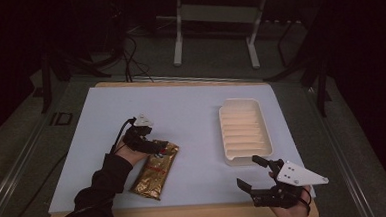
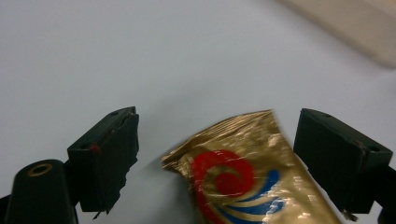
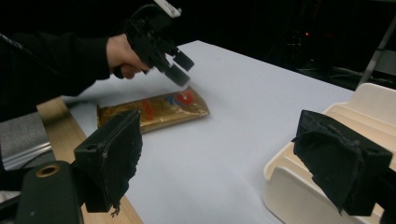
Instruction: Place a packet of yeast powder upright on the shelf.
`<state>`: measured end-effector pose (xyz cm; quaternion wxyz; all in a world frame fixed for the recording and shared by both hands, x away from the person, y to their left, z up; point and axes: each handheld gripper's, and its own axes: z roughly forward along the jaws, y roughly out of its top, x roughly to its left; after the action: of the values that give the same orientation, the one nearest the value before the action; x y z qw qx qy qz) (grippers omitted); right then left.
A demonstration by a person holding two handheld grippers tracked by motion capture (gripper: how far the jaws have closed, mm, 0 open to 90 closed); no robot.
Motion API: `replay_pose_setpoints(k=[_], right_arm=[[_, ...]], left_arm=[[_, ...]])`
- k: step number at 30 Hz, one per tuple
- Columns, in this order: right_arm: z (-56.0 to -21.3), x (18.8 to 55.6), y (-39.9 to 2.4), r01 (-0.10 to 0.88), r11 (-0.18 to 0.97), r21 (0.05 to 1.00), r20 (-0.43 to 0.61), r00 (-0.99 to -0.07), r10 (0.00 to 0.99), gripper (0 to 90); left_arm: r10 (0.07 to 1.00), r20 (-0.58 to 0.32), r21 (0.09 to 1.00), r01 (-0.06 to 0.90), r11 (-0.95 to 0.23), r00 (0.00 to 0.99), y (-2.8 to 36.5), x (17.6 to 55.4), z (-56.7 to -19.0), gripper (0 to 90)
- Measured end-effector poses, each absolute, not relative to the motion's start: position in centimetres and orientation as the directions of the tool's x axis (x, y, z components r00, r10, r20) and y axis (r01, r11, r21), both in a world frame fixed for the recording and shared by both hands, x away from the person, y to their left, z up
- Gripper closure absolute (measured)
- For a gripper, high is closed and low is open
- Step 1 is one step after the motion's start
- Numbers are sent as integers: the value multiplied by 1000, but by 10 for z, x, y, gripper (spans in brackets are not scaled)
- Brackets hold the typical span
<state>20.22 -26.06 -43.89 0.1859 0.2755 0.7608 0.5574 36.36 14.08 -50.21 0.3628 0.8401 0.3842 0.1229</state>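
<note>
Left gripper (image 1: 155,143) – jaws spread wide, gripping nothing. In the left gripper view (image 2: 219,154) its two black jaws straddle the crimped top end of a gold foil snack packet (image 2: 247,177), red swirl and blue strokes printed on it; a gap shows between each jaw and the foil, so no contact can be seen. Right gripper view confirms this from the side: the left gripper (image 3: 175,65) hangs just above the packet's (image 3: 154,111) far end, nose tilted down, held in a hand (image 3: 122,55) with a dark sleeve behind it.

From the high view, the packet (image 1: 155,170) runs from under the left gripper's jaws back toward the person, lying flat and slightly diagonal on the white table mat (image 1: 181,109).

Right gripper (image 1: 257,172) – also released, jaws wide apart, nothing between them. It sits at the near edge of the mat, grey triangular plate on top. Just ahead of its jaws is the near short end of a cream ribbed tray (image 1: 245,131); in the right gripper view (image 3: 219,163) the tray's corner (image 3: 289,186) sits directly behind the right-hand jaw – touching or not, cannot tell. Packet is well off to this gripper's left, across open mat.

Wooden tabletop edge (image 1: 186,216) shows beneath the mat along the near side.
</note>
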Motion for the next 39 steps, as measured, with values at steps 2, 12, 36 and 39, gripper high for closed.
replay_pose_setpoints(k=[2,12,36,39], right_arm=[[-439,202,-260,207,234,950,15,-780,626,152],[-442,204,-260,224,229,947,32,-777,629,153],[-443,206,-261,233,233,944,35,-774,633,168],[-443,206,-261,230,232,945,33,-774,632,170]], left_arm=[[738,-99,680,586,-440,668,139,367,-507,154],[741,-94,629,616,-474,665,139,372,-526,244],[769,-67,572,656,-492,635,131,365,-532,872],[769,-62,578,651,-492,637,131,363,-532,892]])
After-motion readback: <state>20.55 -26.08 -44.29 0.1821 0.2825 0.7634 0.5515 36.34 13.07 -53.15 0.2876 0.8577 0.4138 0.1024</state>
